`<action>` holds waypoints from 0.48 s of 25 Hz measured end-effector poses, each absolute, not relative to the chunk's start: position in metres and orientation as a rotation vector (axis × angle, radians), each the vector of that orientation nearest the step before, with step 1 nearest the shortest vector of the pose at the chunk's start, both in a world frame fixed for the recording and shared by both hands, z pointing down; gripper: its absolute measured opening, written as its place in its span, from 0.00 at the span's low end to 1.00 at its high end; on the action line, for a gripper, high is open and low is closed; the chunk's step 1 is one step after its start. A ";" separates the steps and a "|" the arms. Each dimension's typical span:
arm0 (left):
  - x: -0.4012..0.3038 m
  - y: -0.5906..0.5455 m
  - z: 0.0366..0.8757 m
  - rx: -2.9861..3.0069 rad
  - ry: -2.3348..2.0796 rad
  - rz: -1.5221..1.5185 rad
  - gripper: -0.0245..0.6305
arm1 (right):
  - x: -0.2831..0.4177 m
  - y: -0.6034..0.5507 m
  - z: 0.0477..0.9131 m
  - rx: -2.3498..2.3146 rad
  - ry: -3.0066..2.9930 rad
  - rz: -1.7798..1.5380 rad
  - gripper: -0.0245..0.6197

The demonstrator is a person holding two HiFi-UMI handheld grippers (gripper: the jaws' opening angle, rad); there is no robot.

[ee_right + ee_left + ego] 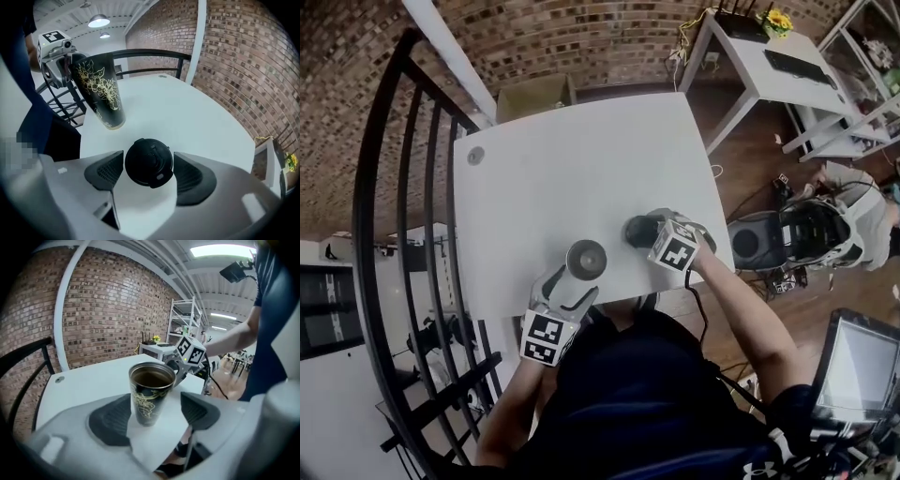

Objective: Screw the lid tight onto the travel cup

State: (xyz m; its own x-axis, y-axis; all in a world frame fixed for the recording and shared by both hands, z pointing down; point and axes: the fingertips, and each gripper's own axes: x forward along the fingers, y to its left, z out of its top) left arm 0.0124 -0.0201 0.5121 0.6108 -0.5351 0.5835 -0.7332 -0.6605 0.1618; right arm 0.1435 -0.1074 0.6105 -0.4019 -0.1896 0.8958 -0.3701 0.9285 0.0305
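Observation:
A black travel cup (586, 258) with gold flower print stands upright and uncovered near the front edge of the white table (581, 159). My left gripper (572, 283) reaches in from the front. In the left gripper view the cup (150, 392) stands between the spread jaws of the left gripper (154, 414), with a clear gap on its right side. The round black lid (634, 231) lies flat on the table to the cup's right. My right gripper (149, 178) straddles the lid (149, 161), a thin gap showing at each pad.
A small round grommet (475, 156) sits at the table's far left corner. A black metal railing (394, 234) runs along the left side. A white desk (759, 66) and a scooter (797, 234) stand off to the right, beyond the table edge.

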 end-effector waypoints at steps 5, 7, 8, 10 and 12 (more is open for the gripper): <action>0.019 -0.025 0.511 2.411 -1.063 0.684 0.55 | 0.141 -0.116 0.614 0.349 -2.006 0.195 0.57; 0.021 -0.026 0.512 2.398 -1.076 0.668 0.55 | 0.141 -0.114 0.621 0.319 -1.992 0.206 0.57; 0.021 -0.026 0.513 2.396 -1.080 0.660 0.55 | 0.140 -0.113 0.623 0.309 -1.985 0.213 0.58; 0.021 -0.025 0.512 2.393 -1.082 0.643 0.55 | 0.139 -0.111 0.626 0.290 -1.961 0.225 0.58; 0.020 -0.026 0.511 2.385 -1.085 0.622 0.55 | 0.140 -0.111 0.626 0.274 -1.928 0.209 0.56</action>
State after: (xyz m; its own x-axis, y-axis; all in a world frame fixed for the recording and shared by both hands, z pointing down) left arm 0.0199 -0.0258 0.5112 0.5901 -0.5782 0.5635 -0.7784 -0.5926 0.2072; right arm 0.1396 -0.1106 0.6257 -0.3509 -0.0911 0.9320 -0.2890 0.9572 -0.0152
